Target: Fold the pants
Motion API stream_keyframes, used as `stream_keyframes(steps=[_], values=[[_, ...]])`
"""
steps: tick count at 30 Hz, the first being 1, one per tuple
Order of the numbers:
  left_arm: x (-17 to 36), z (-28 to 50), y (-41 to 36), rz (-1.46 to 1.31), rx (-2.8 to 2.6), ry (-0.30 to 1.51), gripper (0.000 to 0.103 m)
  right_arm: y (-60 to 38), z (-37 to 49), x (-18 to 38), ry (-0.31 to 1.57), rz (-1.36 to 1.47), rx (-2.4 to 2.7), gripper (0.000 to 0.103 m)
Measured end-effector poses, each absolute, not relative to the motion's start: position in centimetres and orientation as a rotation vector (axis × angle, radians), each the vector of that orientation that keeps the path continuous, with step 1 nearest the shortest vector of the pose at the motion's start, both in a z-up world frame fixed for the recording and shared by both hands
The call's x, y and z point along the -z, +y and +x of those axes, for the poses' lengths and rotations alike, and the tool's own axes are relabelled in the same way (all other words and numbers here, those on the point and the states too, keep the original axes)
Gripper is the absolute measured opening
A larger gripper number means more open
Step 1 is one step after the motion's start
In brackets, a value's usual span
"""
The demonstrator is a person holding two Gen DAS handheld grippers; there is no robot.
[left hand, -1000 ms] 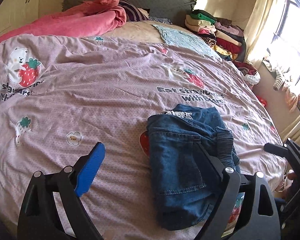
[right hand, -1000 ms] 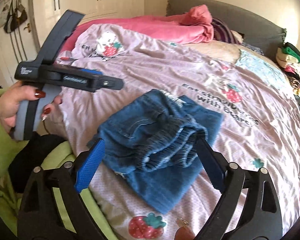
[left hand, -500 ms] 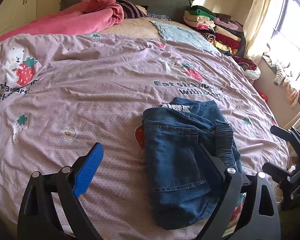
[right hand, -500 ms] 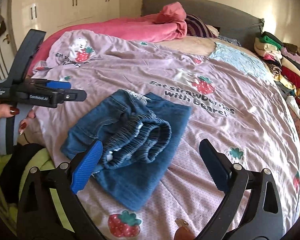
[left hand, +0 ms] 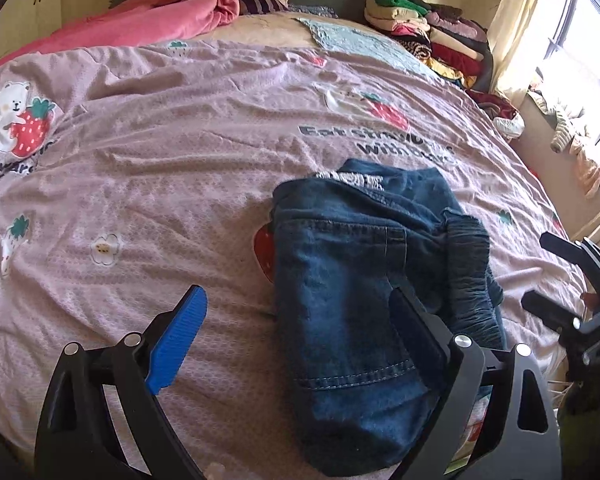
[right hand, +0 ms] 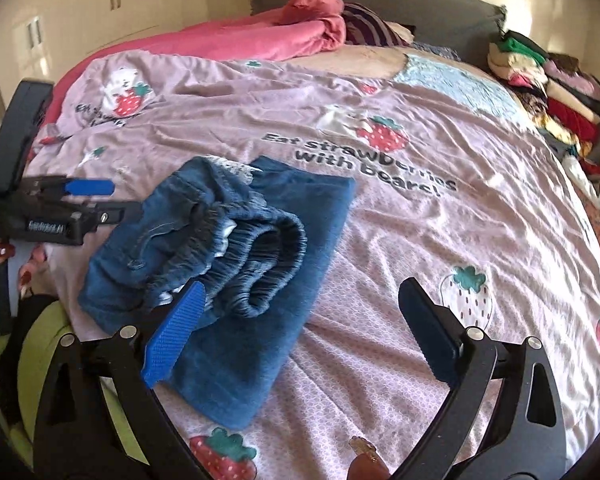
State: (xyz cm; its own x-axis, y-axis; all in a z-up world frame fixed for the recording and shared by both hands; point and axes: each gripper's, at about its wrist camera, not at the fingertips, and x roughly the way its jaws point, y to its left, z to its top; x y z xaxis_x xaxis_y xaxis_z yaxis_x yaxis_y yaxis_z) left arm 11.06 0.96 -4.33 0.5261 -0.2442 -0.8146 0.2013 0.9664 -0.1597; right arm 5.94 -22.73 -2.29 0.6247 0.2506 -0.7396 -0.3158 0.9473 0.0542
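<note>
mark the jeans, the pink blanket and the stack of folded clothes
jeans (right hand: 236, 280), right wrist view, elastic waistband.
pink blanket (left hand: 168, 20), left wrist view, bunched middle.
stack of folded clothes (left hand: 432, 36), left wrist view, middle of the pile.

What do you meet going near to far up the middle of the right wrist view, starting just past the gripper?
Folded jeans → "Eat strawberries with bears!" lettering on the pink quilt → crumpled pink blanket → grey headboard.
</note>
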Motion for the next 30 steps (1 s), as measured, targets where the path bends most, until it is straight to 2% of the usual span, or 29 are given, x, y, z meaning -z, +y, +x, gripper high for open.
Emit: stream_keyframes(steps=[3, 5, 8, 13, 18, 23, 26, 28, 30], values=[[5.2, 11.2, 0.6, -0.048, 0.27, 0.995, 0.092, -23.8, 6.9, 3.1, 0.867, -0.005, -0.323, 0.087], [5.5, 11.3, 0.4, -0.053, 0.272, 1.001, 0.092, -24.3, 7.6, 3.8, 0.899, 0.036, -0.324, 0.074], [6.0, 11.5, 0.2, -0.06, 0.275, 1.006, 0.092, -24.8, 8.3, 4.9, 0.939, 0.089, -0.336, 0.063], [6.7, 11.8, -0.3, -0.07, 0.292, 1.013, 0.09, -24.7, 9.3, 6.3, 0.989, 0.177, -0.397, 0.054], [7.1, 12.0, -0.9, -0.075, 0.316, 1.02, 0.084, -24.4, 10.5, 6.7, 1.01, 0.216, -0.452, 0.053], [7.6, 12.5, -1.8, -0.09, 0.346, 1.024, 0.072, -24.2, 11.7, 7.5, 1.036, 0.277, -0.528, 0.054], [8.0, 12.8, -2.3, -0.087, 0.341, 1.026, 0.07, -23.6, 12.0, 7.8, 1.027, 0.278, -0.561, 0.062], [8.1, 12.9, -2.5, -0.091, 0.349, 1.027, 0.059, -23.0, 12.3, 8.1, 1.017, 0.269, -0.581, 0.063], [7.8, 12.9, -2.9, -0.085, 0.354, 1.022, 0.053, -22.6, 12.5, 8.1, 1.012, 0.266, -0.593, 0.061]])
